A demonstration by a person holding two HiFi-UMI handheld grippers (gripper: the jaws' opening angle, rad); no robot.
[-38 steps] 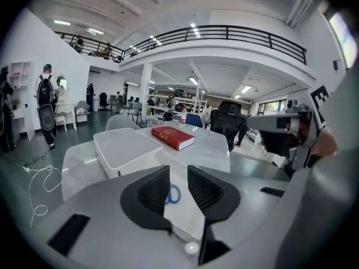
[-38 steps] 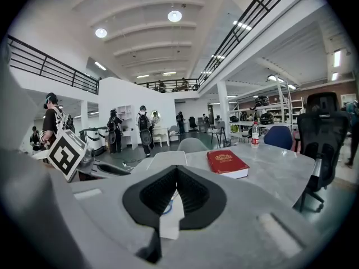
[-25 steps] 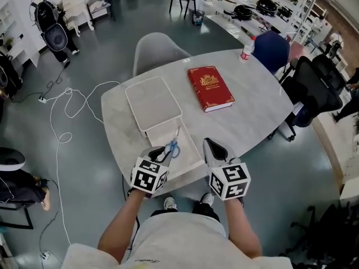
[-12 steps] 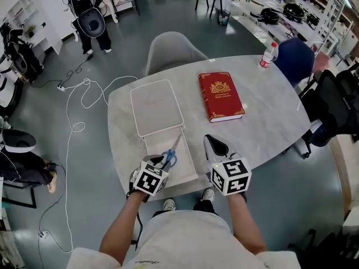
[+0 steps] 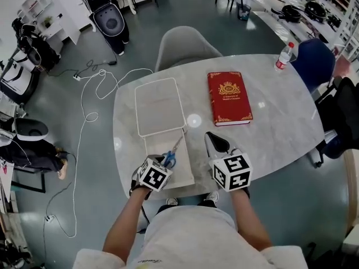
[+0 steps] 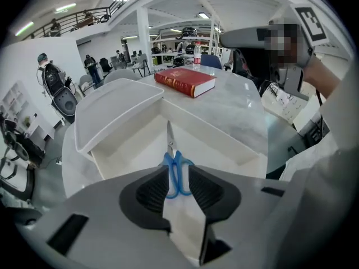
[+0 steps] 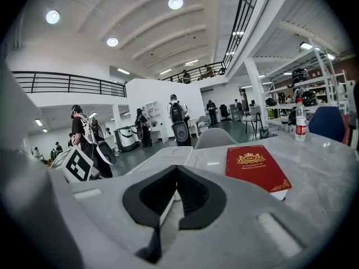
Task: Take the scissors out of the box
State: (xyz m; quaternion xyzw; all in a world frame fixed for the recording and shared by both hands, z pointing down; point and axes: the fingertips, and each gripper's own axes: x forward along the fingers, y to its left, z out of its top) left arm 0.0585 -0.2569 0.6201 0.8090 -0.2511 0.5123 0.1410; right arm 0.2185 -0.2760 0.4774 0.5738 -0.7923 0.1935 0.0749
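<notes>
Marble table [image 5: 280, 122] filled mid-frame, chair [image 5: 185, 43] tucked at its far edge. White box lay open on the table's left half: lid [image 5: 160, 106] flat on the far side, tray [image 5: 185, 171] on the near side with its front edge right at the table edge, so no spare room toward the person. Red book [image 5: 229, 98] sat right of the lid, well apart, with bare tabletop between. Right gripper [image 5: 213, 142] was over that bare strip just beside the tray's right wall, jaws closed together, nothing in them. Left gripper [image 6: 175, 174] was low over the tray's near end, jaws pinched onto the blue handles of the scissors [image 6: 170, 144], pads against both loops. Scissors were still inside the tray, blades pointing toward the lid. Bottle [image 5: 284, 55] stood at the far right table edge. In the head view the marker cube hid the left jaws and part of the handles. Whether the blades were resting on the tray floor was unclear. Compared with the earlier frames, both grippers and the scissors kept the same spots relative to the box; only the framing shifted.
</notes>
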